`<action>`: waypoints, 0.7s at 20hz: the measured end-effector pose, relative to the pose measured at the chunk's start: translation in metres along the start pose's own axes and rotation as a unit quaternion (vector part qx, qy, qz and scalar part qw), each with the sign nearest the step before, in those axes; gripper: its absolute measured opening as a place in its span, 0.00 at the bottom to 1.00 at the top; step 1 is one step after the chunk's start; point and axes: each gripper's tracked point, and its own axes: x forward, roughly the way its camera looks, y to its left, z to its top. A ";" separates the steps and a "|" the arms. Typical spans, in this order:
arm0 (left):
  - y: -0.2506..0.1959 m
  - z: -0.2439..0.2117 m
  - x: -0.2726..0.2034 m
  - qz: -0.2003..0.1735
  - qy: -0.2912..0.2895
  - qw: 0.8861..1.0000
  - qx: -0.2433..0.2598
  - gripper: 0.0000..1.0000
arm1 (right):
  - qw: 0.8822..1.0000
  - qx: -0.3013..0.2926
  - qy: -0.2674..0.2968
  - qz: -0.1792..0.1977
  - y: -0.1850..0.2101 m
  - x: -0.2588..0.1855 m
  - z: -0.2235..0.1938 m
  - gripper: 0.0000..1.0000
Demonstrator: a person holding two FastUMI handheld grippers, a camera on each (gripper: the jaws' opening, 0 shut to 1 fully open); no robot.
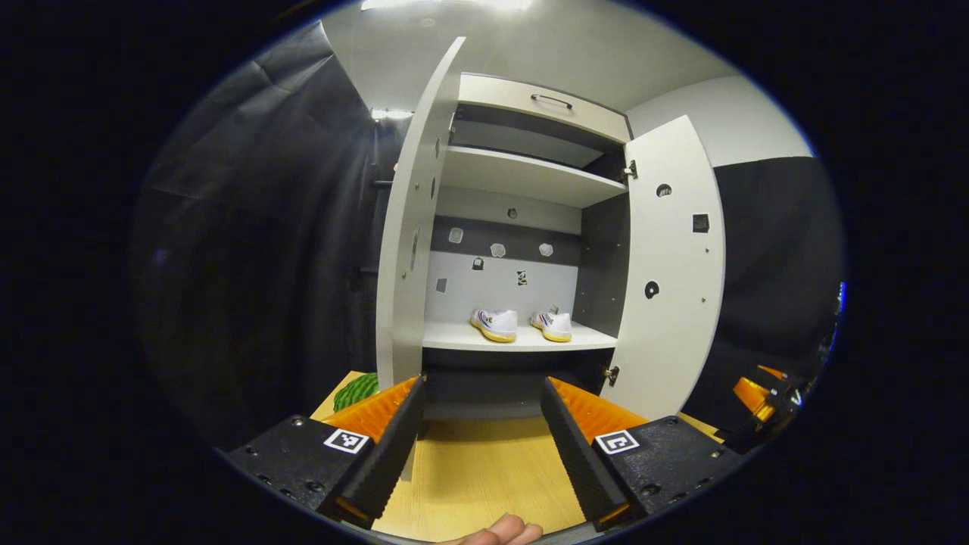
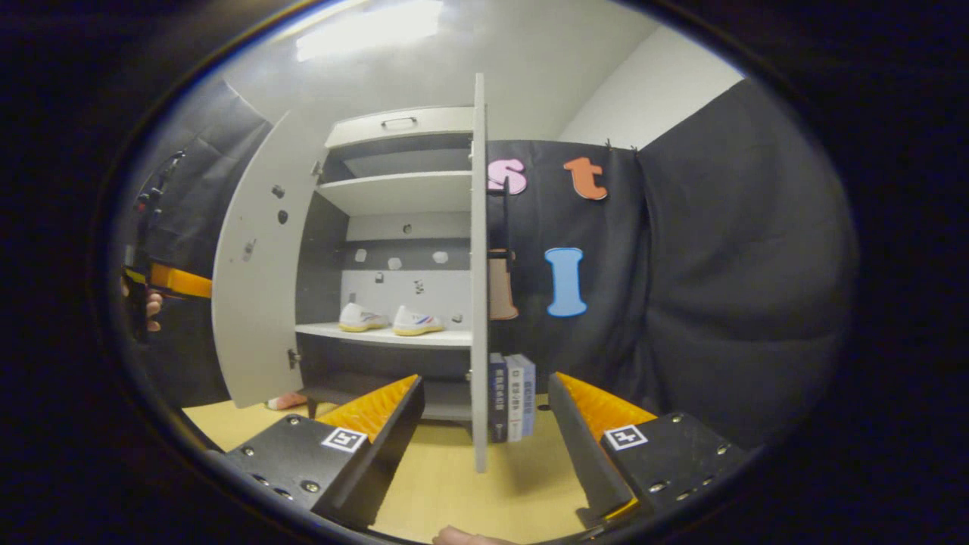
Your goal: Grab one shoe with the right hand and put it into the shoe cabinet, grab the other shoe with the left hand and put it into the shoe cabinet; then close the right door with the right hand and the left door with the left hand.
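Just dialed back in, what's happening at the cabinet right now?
Both white shoes, one beside the other, already sit on the lower shelf of the shoe cabinet. Both doors are open: the left door and the right door. The left gripper is open and holds nothing, facing the cabinet's opening. The right gripper is open too, with the right door's edge standing between its fingers. Closing the doors is what remains.

shoe cabinet (image 1: 530, 178): set at the table's (image 1: 484, 469) back edge | two shoes (image 1: 494, 324) (image 1: 553, 325): placed side by side on the lower shelf (image 1: 522, 341) | both doors (image 1: 412, 219) (image 1: 670, 265): swung open | books (image 2: 511, 397): stood right of the cabinet
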 end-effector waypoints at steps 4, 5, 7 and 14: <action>-0.004 -0.015 -0.027 -0.012 0.006 1.000 -0.011 0.93 | 1.000 -0.018 0.017 -0.017 -0.051 0.012 0.022 0.98; -0.005 -0.011 -0.032 -0.017 -0.001 1.000 -0.009 0.93 | 0.999 -0.024 0.023 -0.025 -0.068 0.019 0.029 0.98; -0.001 -0.003 -0.041 -0.015 -0.013 1.000 0.003 0.93 | 0.998 -0.039 0.038 -0.039 -0.094 0.039 0.037 0.98; 0.009 0.011 -0.063 -0.018 -0.043 0.999 -0.007 0.92 | 0.996 -0.035 0.077 -0.041 -0.139 0.126 0.056 0.98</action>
